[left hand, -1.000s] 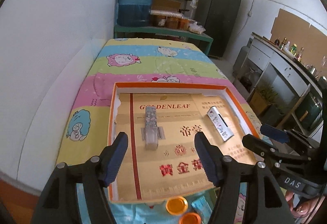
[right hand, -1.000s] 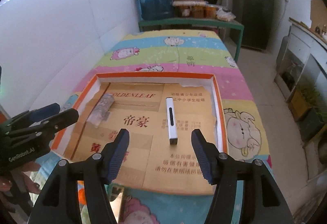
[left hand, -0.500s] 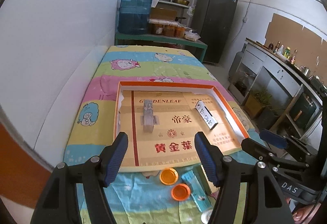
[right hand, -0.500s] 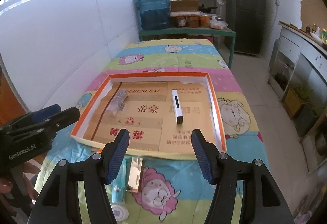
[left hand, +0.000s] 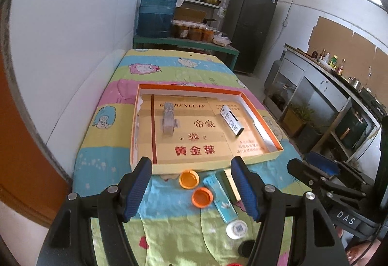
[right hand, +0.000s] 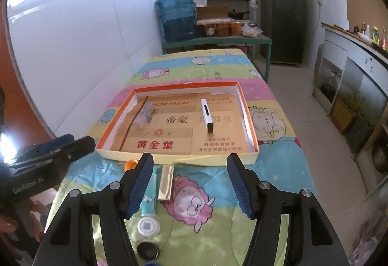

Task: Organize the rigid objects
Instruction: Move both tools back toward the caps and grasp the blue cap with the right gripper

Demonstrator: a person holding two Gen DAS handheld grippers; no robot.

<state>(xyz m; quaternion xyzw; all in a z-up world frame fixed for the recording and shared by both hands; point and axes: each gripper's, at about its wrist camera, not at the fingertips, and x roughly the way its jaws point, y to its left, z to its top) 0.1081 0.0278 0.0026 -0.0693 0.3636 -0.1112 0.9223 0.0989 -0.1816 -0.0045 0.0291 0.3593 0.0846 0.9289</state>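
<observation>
1. Two claws are ours: the left claw point(left hand: 191, 187) and the right claw point(right hand: 190, 184) both hang above the near end of the counter point(right hand: 274, 169), each spread wide with nothing between its blue pads.
2. We see the counter draped in a striped cartoon-sheep cloth, and on it a shallow cardboard tray point(left hand: 260, 118) with an orange rim and a gold printed floor.
3. We find two things already lying in the tray: a glittery grey oblong piece point(left hand: 168, 118) on the left half and a white stick-shaped device point(right hand: 206, 115) with a dark slot on the right half, well apart from each other.
4. We count the rest lying outside, on the cloth just in front of the tray's near wall: two orange bottle caps point(left hand: 189, 179), one touching or nearly touching that wall and the other a little nearer to us.
5. Just beside the caps we see a teal flat packet point(left hand: 219, 198) and a gold bar-shaped box point(right hand: 166, 182), lying side by side, lengthwise toward the tray.
6. Nearer still we note a white round disc point(right hand: 148, 226) bearing a printed code, and a black round cap point(right hand: 147, 250) below it.
</observation>
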